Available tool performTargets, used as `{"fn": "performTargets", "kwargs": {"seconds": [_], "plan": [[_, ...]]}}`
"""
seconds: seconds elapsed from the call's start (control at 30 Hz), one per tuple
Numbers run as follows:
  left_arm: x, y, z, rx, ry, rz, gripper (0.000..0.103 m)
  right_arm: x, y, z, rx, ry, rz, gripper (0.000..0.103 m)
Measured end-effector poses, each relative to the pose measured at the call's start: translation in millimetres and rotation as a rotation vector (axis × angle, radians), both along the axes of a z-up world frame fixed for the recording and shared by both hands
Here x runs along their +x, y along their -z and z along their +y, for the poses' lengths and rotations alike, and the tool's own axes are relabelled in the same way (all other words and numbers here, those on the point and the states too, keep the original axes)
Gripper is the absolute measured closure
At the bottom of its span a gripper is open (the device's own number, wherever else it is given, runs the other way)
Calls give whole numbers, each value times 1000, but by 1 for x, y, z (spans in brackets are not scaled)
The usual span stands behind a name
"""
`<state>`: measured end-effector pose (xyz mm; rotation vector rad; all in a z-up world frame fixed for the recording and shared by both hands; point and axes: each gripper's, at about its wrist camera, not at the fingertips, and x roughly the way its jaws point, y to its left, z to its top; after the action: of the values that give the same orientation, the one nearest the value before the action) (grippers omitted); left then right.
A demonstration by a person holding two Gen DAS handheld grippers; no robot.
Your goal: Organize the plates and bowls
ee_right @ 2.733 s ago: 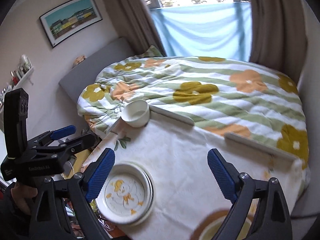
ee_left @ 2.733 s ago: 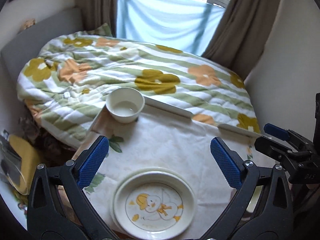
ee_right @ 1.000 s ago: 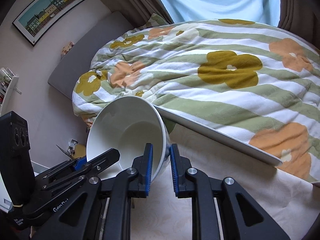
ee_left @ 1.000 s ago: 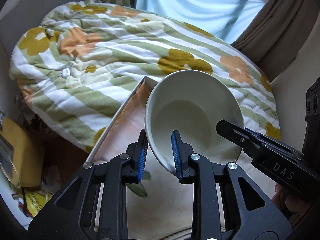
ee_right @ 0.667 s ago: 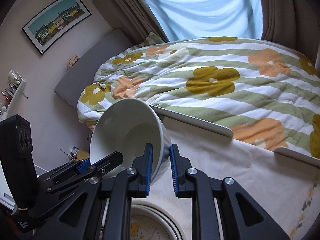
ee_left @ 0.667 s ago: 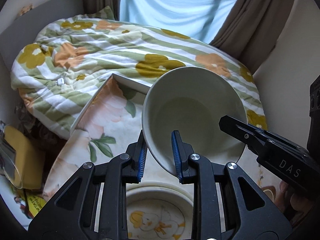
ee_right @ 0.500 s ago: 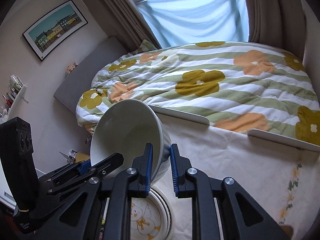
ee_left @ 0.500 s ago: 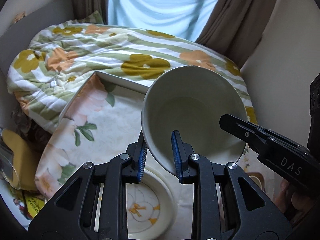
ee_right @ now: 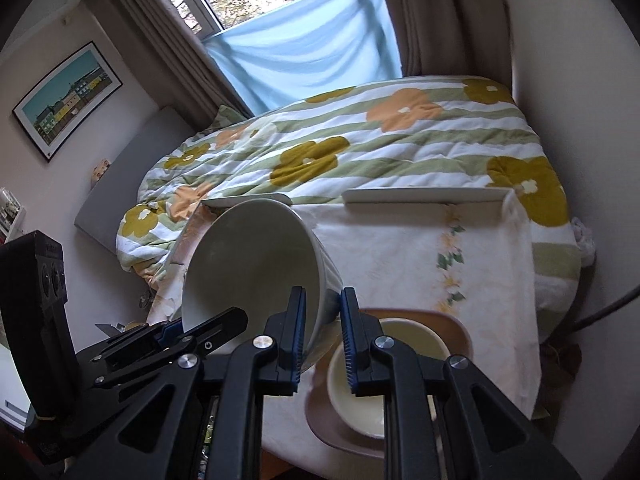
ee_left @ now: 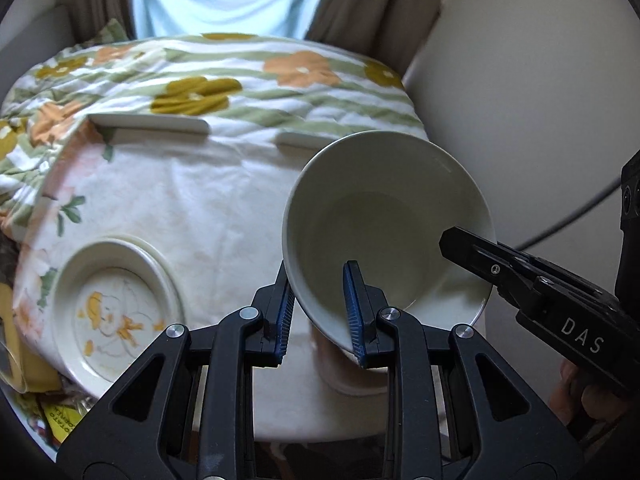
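I hold the white bowl (ee_left: 384, 220) tilted above the counter (ee_left: 192, 192); left gripper (ee_left: 320, 312) and right gripper (ee_right: 322, 334) jaws clamped on opposite rim sections. Judged rigid, smooth, breakable: grip the rim wall only.

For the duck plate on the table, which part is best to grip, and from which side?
Grip the raised rim of the duck plate at its near edge, which overhangs the table edge. It lies flat, so only the rim lets a finger slip under; come low from the table's near side.

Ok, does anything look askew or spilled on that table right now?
Only the white bowl is askew: both the left gripper and right gripper pinch its rim, tilting it steeply above the table. It looks empty, nothing spilled.
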<state>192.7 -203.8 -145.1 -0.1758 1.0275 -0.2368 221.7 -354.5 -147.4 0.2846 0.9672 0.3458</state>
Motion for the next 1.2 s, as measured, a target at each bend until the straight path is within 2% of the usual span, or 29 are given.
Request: {"fn": "performTargets", "kwargs": {"seconds": [0.23,0.4,0.7,1.1,1.2], "plan": [[3,43,-43,27,139,123,82,-16,37,-33,-9,108,100,87],[8,65,-54,72,191,163,82,-22,64,-45,5,152,153,87],[13,70,-64,194,244,120,82,-28,80,-45,-17,173,165,87],[14,71,-74,302,263,80,82,-30,86,-42,-35,166,179,87],[14,71,-73,308,260,76,82,-31,88,-42,-32,163,186,87]]}}
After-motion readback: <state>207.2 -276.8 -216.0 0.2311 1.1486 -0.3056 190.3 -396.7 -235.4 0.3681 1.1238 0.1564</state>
